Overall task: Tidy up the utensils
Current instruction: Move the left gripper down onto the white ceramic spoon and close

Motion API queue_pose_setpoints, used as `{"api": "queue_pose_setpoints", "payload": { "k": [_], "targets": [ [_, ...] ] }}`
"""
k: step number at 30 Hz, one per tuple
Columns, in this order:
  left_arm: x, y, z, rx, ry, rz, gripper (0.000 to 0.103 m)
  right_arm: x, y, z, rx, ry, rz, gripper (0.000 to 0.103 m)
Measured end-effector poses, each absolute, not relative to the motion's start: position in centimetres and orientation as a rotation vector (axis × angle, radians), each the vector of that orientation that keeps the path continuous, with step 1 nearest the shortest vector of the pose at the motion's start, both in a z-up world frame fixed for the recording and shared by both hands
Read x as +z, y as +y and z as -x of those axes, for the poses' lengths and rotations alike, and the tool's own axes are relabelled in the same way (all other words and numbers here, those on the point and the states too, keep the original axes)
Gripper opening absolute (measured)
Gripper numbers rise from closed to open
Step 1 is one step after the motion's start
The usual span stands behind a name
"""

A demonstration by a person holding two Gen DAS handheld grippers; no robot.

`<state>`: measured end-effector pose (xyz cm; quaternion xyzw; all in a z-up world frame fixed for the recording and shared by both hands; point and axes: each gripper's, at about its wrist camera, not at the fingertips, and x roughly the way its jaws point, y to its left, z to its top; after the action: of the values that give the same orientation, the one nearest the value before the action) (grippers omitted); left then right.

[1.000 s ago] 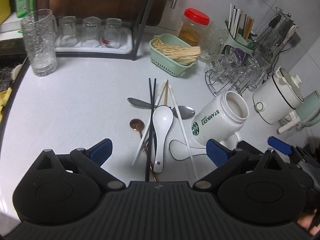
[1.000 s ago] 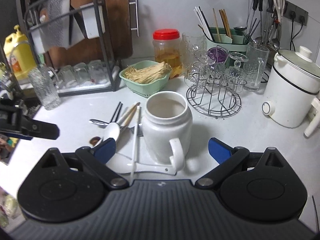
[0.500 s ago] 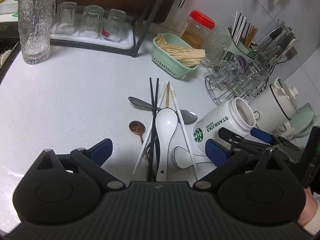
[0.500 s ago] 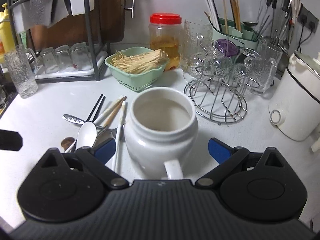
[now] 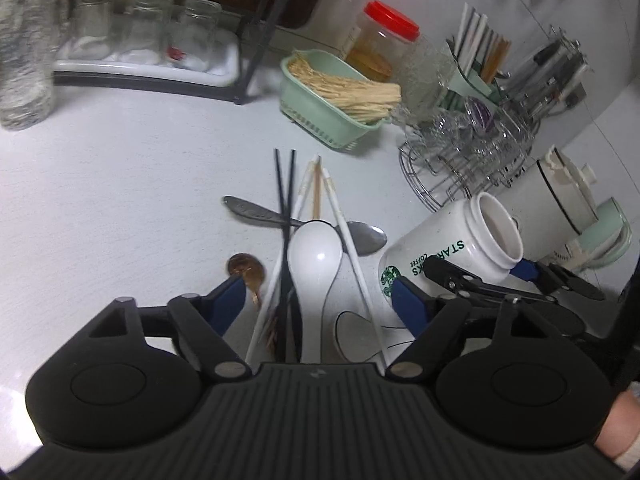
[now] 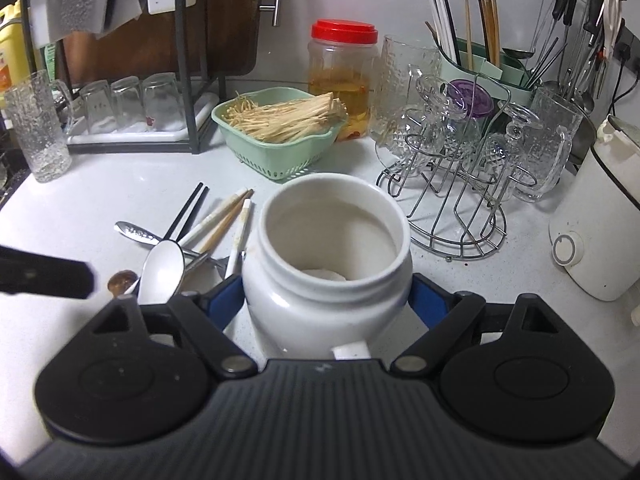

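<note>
Utensils lie in a loose heap on the white bench (image 5: 120, 168), right under and between the fingers of the left hand-held gripper (image 5: 316, 304): a glossy white ceramic soup spoon (image 5: 316, 264) runs down the middle of the gap, a pair of thin black chopsticks (image 5: 285, 196) and several white and pale wooden chopsticks (image 5: 320, 192) fan away from it ahead, and a plain steel spoon (image 5: 280, 220) lies crosswise beyond the fingertips. A small copper-coloured spoon (image 5: 246, 268) sits just at the blue pad of the left finger. A second white ceramic spoon (image 5: 352, 332) lies close inside the right finger. This gripper's jaws have just been closing and stand apart around the heap; its pads do not press on anything.

The right hand-held gripper (image 6: 326, 300) has a white ceramic jar-shaped mug with a green logo (image 6: 328, 264) between its fingers, handle towards the camera. Its jaws have just been closing, and both blue pads now lie against the mug's sides, gripping it. The heap of utensils is just to the left of that mug.

Ahead of both grippers, further back, stand a pale green plastic basket of straw-coloured sticks (image 6: 280, 136), a clear jar with a red lid (image 6: 344, 76), a wire rack of clear glasses (image 6: 460, 168) and a green holder of upright chopsticks (image 6: 480, 52).
</note>
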<state>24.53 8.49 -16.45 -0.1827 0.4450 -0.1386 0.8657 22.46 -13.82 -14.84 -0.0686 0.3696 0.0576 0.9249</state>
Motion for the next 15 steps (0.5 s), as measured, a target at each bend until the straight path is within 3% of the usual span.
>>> {"api": "queue_pose_setpoints", "payload": {
  "k": [3,15],
  "targets": [
    [-17.4,7.2,-25.7,-0.298,0.936,0.324,0.074,-14.8,-13.9,-22.3,0.135,0.764,0.144,0.09],
    [-19.3,4.5,-29.7,-0.218,0.952,0.19,0.07,-14.7,-14.2,-22.4,0.172,0.79,0.166,0.09]
  ]
}}
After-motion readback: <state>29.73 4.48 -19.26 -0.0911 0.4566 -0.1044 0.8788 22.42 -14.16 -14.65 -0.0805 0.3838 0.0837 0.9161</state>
